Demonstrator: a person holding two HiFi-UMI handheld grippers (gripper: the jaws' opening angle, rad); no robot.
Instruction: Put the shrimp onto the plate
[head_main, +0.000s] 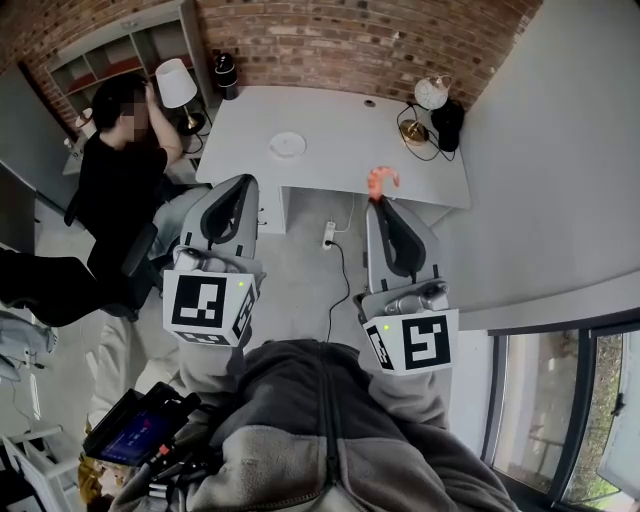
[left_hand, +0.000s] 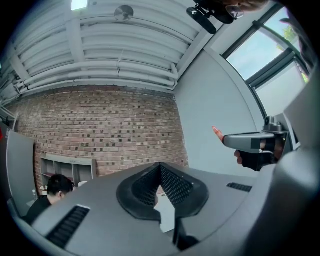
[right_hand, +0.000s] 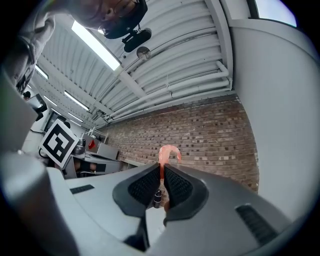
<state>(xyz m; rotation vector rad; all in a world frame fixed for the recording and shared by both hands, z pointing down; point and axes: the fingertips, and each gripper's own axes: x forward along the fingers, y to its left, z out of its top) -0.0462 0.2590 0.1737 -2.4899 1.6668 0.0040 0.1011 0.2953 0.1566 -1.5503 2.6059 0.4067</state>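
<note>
Shrimp: we see the small curled pink-orange shrimp (head_main: 383, 179) held in the air at the tips of the right gripper (head_main: 379, 203), showing against the near edge of the white desk surface (head_main: 400, 150).
Right jaws: in the right gripper view the right gripper (right_hand: 162, 172) has its jaws clamped on the shrimp's (right_hand: 168, 152) lower end. The hooked upper part stands free above the pads.
Left jaws: the left gripper (left_hand: 160, 167) has its jaws together at the tips, with nothing between them. In the head view it hangs at 9 o'clock from the right one.
Plate: the small round white plate (head_main: 287, 144) lies bare on the surface, at about 10 o'clock from the shrimp and well apart from it.
Step in hand: we judge the pick done and the carry under way; the set-down is not yet made.
Handling: we take the shrimp to be light, soft and a little springy. With only one end in the pads, it may pivot or slip if the grip loosens. The thicker middle of the body would give a surer hold than the thin tail.
Next move: we expect to bring the shrimp low over the plate's middle before parting the jaws, since a light curled piece can bounce or roll off a shallow rim.
Surroundings: a person in black (head_main: 120, 170) sits at 9 o'clock of the surface beside a white-shaded lamp (head_main: 176, 85).
</note>
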